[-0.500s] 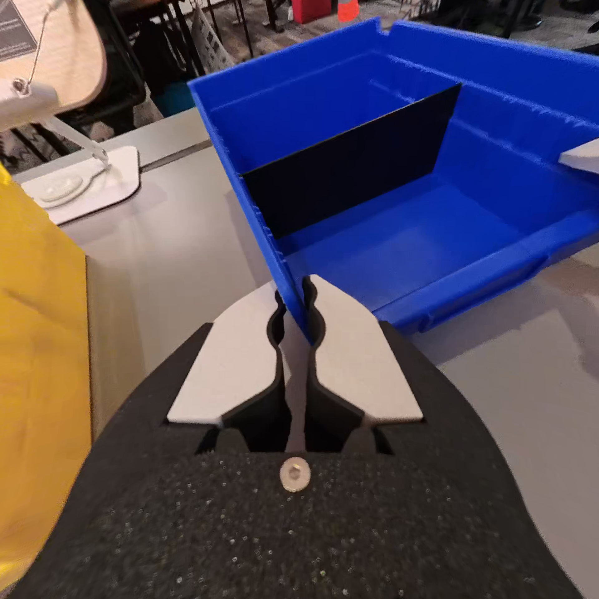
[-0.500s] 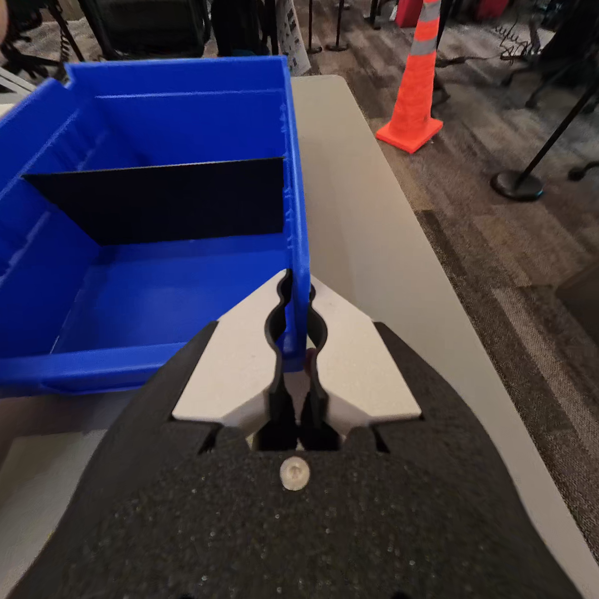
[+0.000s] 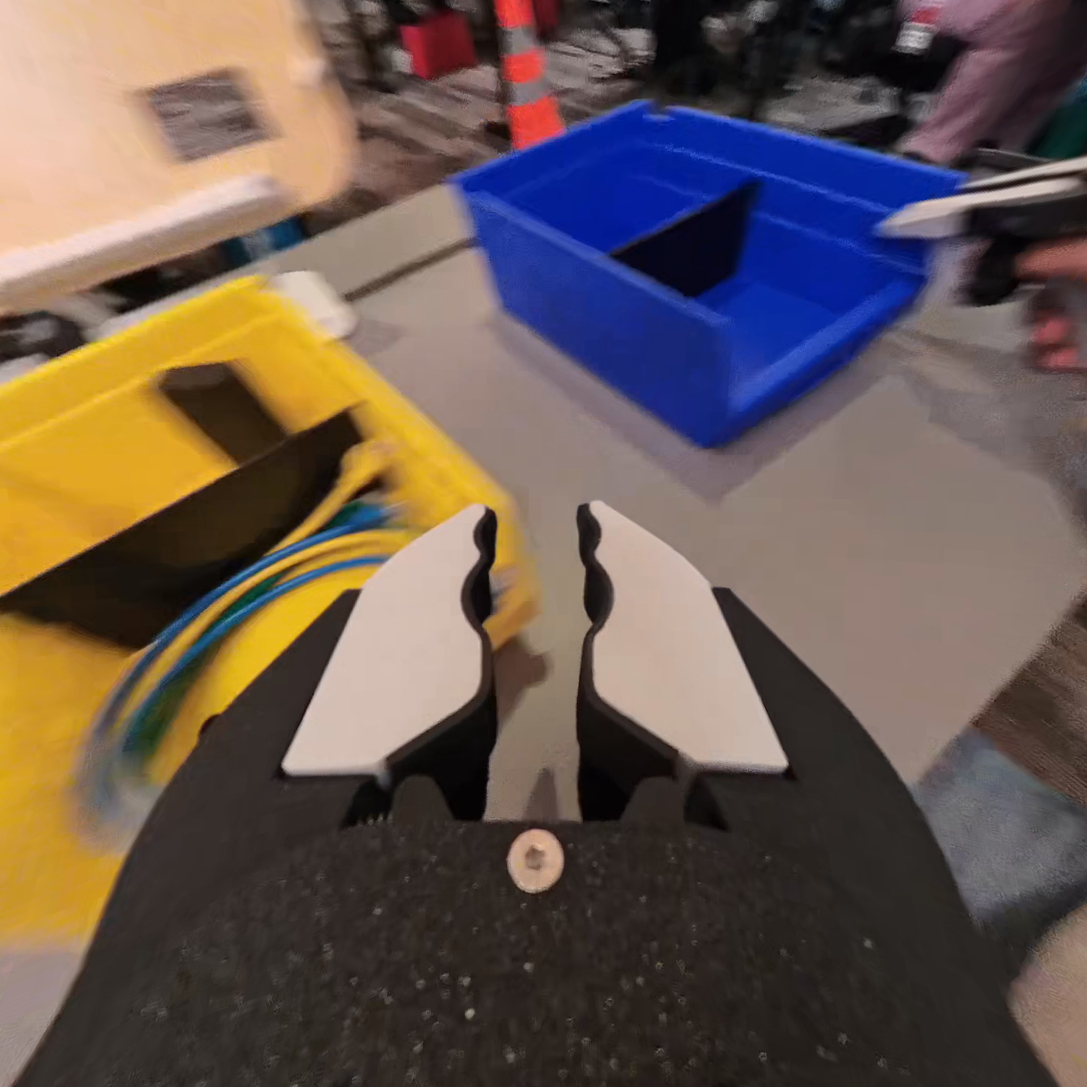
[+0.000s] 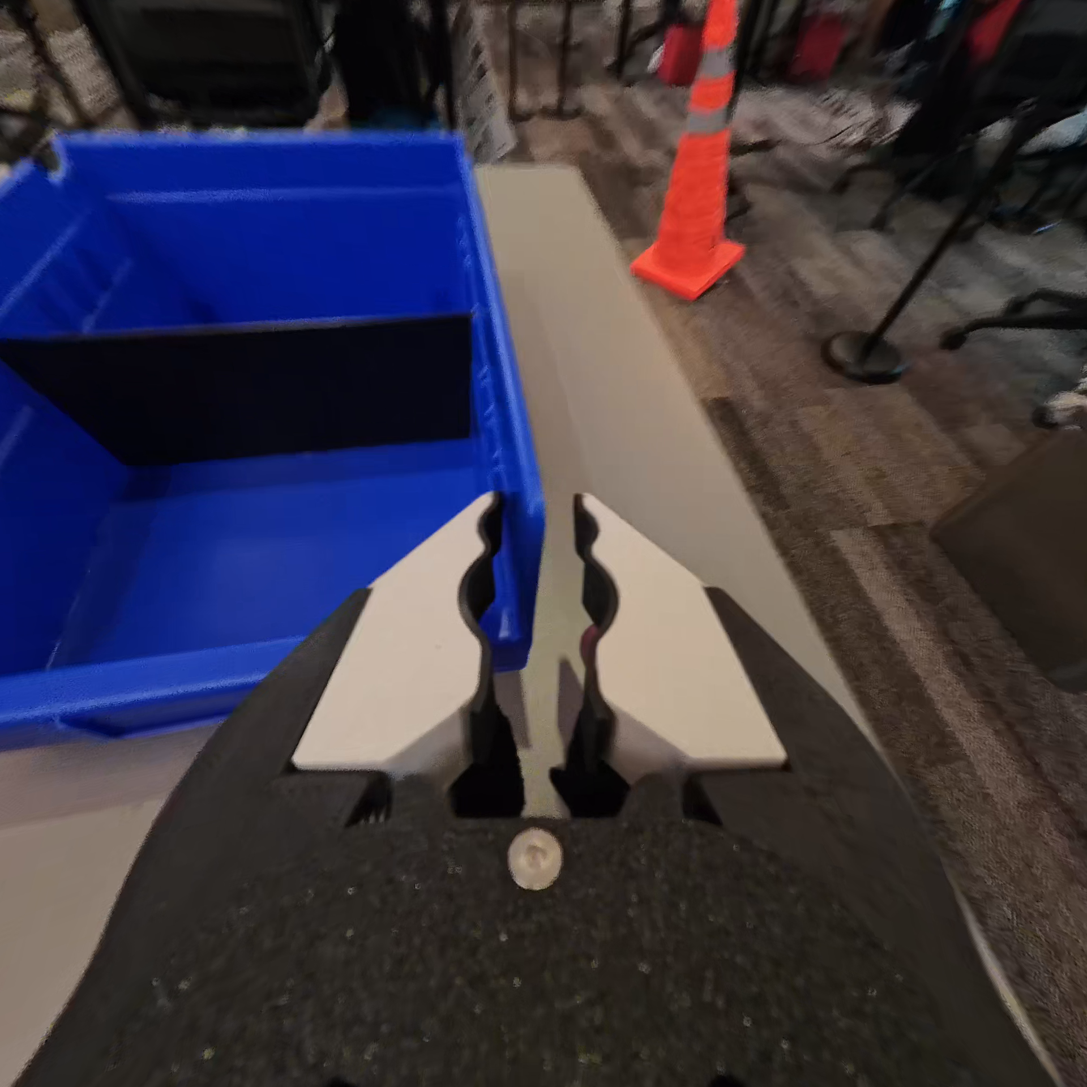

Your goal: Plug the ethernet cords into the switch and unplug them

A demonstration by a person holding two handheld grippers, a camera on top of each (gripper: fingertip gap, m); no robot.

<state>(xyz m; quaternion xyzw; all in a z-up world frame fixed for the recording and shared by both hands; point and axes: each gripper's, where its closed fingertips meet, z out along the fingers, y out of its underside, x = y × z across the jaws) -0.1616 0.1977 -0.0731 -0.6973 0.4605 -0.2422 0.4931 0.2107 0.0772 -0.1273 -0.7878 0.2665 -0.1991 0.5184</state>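
Left wrist view: left gripper (image 3: 536, 564) empty, jaws apart, beside the yellow bin (image 3: 176, 470) holding the ethernet cords (image 3: 247, 594).
Judged step: reaching for a cord; next, close on a plug end; the cords curve lengthwise toward the bin's black divider (image 3: 176, 529), plug direction blurred; no switch visible; right gripper (image 4: 536, 553) jaws apart, straddling the blue bin (image 4: 235, 247) wall on the counter (image 4: 588, 353).
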